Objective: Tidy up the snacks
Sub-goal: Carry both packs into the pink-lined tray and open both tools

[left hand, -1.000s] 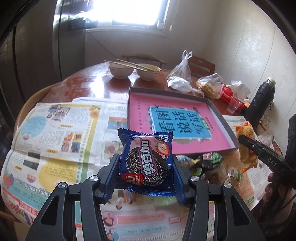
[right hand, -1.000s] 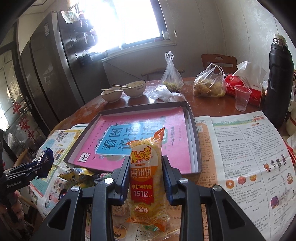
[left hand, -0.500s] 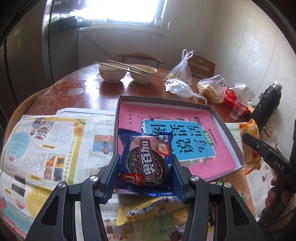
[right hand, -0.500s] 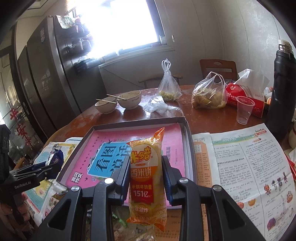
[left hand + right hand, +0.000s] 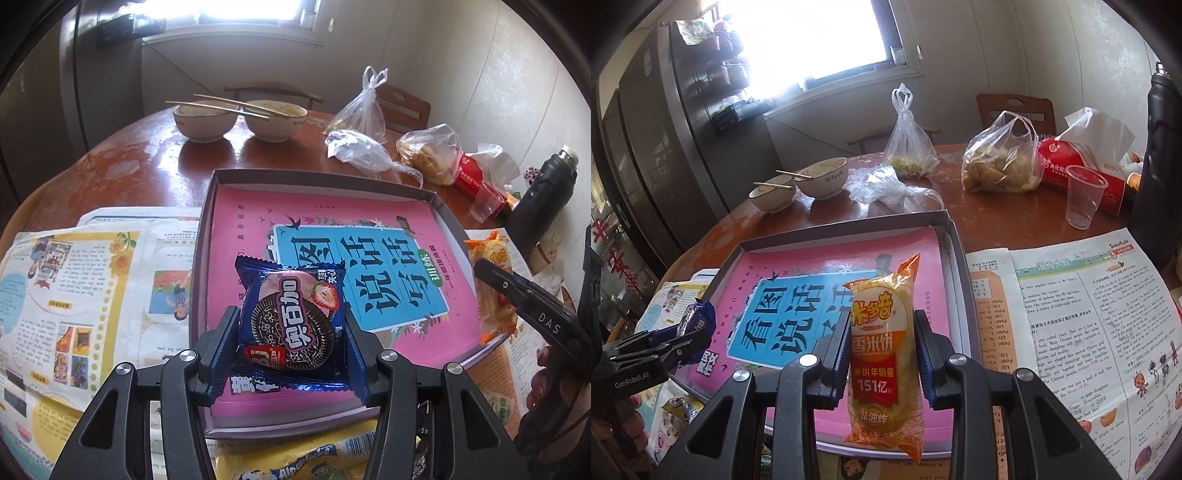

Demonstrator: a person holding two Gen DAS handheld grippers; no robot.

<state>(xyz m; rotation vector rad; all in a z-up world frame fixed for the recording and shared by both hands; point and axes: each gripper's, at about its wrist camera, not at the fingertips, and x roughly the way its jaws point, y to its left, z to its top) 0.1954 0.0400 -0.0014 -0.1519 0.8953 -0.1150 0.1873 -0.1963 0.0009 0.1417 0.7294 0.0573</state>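
My left gripper [image 5: 291,332] is shut on a blue cookie packet [image 5: 291,321] with a chocolate sandwich cookie and a strawberry printed on it. It hangs over the near left part of a shallow grey box [image 5: 207,206] lined with a pink and blue book cover. An orange-and-yellow rice cracker pack [image 5: 882,354] stands upright in my right gripper [image 5: 882,354], which is shut on it over the box's [image 5: 956,258] near right part. The cracker pack [image 5: 493,288] also shows in the left wrist view, and the cookie packet [image 5: 696,319] at the left of the right wrist view.
Newspaper sheets [image 5: 74,280] [image 5: 1089,314] flank the box. More snack packets [image 5: 295,465] lie at the near edge. Two bowls with chopsticks [image 5: 240,118], plastic bags [image 5: 1001,162], a tissue pack [image 5: 1082,162], a clear cup [image 5: 1084,197] and a black flask [image 5: 543,192] crowd the far table.
Both grippers have moved forward over the table with their packets held. They now hang above the box instead of above the newspaper and loose snacks in front of it.
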